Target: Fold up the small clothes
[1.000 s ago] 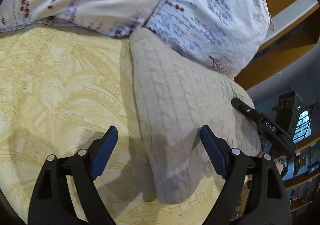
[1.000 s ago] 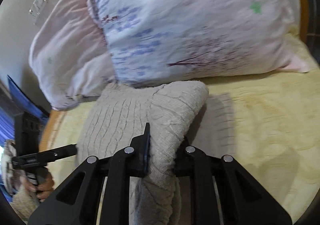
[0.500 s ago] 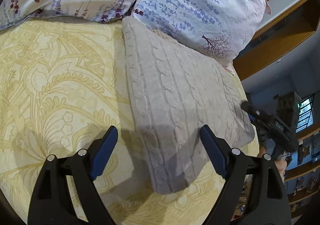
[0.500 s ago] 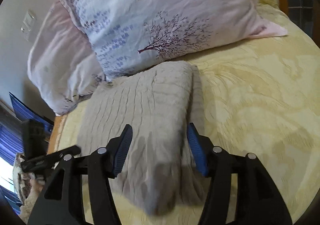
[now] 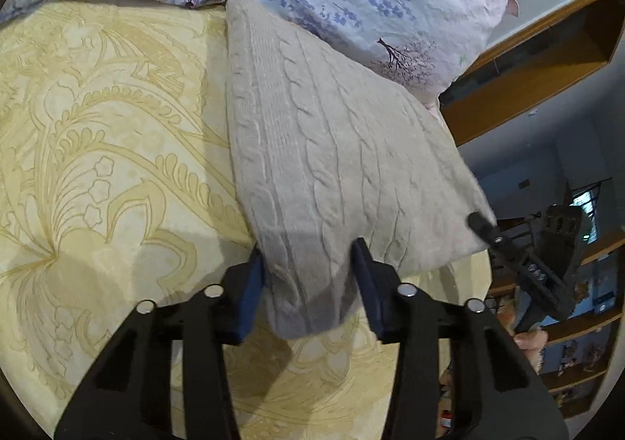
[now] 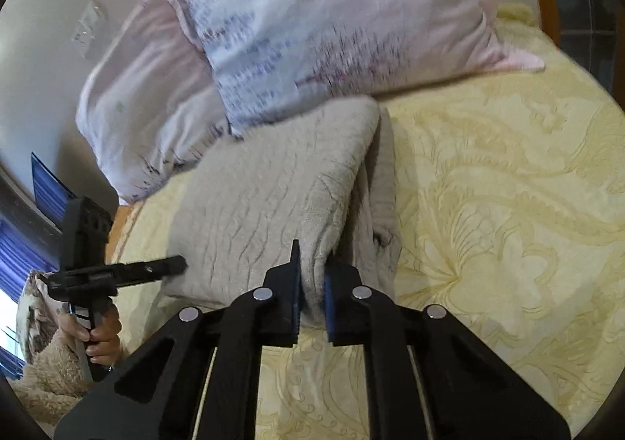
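Observation:
A folded beige cable-knit sweater (image 5: 332,166) lies on the yellow patterned bedspread (image 5: 109,151), its far edge against the floral pillows. My left gripper (image 5: 308,276) has its jaws narrowed around the sweater's near corner, pads touching the knit. My right gripper (image 6: 312,283) is shut on the sweater (image 6: 265,197) at its near edge, lifting a ridge of fabric. The right gripper also shows in the left wrist view (image 5: 519,256) at the sweater's right corner. The left gripper shows in the right wrist view (image 6: 156,268) at the sweater's left edge.
Two floral pillows (image 6: 332,22) lie behind the sweater at the head of the bed. A wooden bed frame and shelving (image 5: 547,49) stand to the right in the left wrist view. Bedspread (image 6: 508,205) stretches to the right of the sweater.
The left jaws have narrowed from wide open onto the sweater's corner. The right gripper, open half a second ago, has shut on the sweater's near edge.

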Action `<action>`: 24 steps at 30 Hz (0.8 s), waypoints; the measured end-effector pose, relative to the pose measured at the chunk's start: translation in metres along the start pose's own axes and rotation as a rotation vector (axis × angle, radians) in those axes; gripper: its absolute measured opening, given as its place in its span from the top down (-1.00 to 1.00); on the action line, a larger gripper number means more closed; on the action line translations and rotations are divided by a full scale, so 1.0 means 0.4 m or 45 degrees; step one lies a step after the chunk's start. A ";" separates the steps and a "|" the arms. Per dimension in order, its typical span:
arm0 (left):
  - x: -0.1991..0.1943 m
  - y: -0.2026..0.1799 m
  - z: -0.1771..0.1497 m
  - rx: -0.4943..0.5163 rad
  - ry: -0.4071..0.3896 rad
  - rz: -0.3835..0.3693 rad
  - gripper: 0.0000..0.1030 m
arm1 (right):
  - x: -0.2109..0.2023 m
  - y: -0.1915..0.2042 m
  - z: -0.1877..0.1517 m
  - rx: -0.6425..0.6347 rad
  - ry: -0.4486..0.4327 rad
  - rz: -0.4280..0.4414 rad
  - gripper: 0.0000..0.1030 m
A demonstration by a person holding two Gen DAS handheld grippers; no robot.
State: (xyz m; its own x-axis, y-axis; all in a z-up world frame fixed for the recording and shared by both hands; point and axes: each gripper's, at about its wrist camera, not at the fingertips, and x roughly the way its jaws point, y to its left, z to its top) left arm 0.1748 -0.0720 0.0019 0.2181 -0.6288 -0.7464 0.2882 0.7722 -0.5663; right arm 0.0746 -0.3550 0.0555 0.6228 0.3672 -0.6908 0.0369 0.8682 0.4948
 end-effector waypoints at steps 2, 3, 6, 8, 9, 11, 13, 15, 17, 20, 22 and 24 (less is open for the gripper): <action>-0.003 -0.001 -0.012 0.016 -0.006 -0.007 0.48 | -0.004 0.002 -0.013 -0.025 0.009 -0.022 0.83; -0.004 0.001 -0.015 0.012 -0.012 -0.014 0.54 | 0.002 -0.002 -0.021 -0.029 0.025 -0.037 0.83; -0.011 0.006 -0.028 0.011 -0.032 -0.041 0.62 | 0.025 -0.022 -0.046 -0.009 0.072 -0.065 0.83; -0.013 0.005 -0.038 0.029 -0.038 -0.035 0.62 | 0.036 -0.034 -0.051 0.008 0.090 -0.067 0.83; -0.014 0.004 -0.041 0.044 -0.040 -0.023 0.60 | 0.042 -0.037 -0.053 0.013 0.106 -0.063 0.82; -0.020 0.010 -0.041 0.039 -0.033 -0.022 0.50 | 0.043 -0.043 -0.044 0.039 0.128 -0.038 0.74; -0.035 0.018 -0.034 0.023 -0.034 -0.033 0.30 | 0.028 -0.042 -0.028 0.044 0.120 -0.022 0.37; -0.062 0.027 -0.011 0.013 -0.065 -0.034 -0.11 | 0.007 -0.048 0.013 0.065 0.061 -0.015 -0.27; -0.091 0.043 0.038 -0.012 -0.131 -0.024 -0.31 | 0.007 -0.061 0.064 0.101 0.030 0.037 -0.36; -0.094 0.060 0.121 -0.052 -0.153 -0.014 -0.40 | 0.052 -0.090 0.143 0.194 0.059 0.091 -0.36; -0.072 0.071 0.179 -0.087 -0.148 0.015 -0.41 | 0.086 -0.109 0.181 0.244 0.083 0.103 -0.35; -0.040 0.084 0.234 -0.110 -0.143 0.065 -0.41 | 0.131 -0.139 0.218 0.320 0.102 0.110 -0.35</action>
State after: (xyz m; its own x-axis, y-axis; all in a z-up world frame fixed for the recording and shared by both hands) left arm 0.2681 -0.0444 0.0275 0.3348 -0.5910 -0.7339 0.1940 0.8054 -0.5601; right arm 0.1734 -0.4133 0.0379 0.5686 0.4705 -0.6748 0.1849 0.7262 0.6621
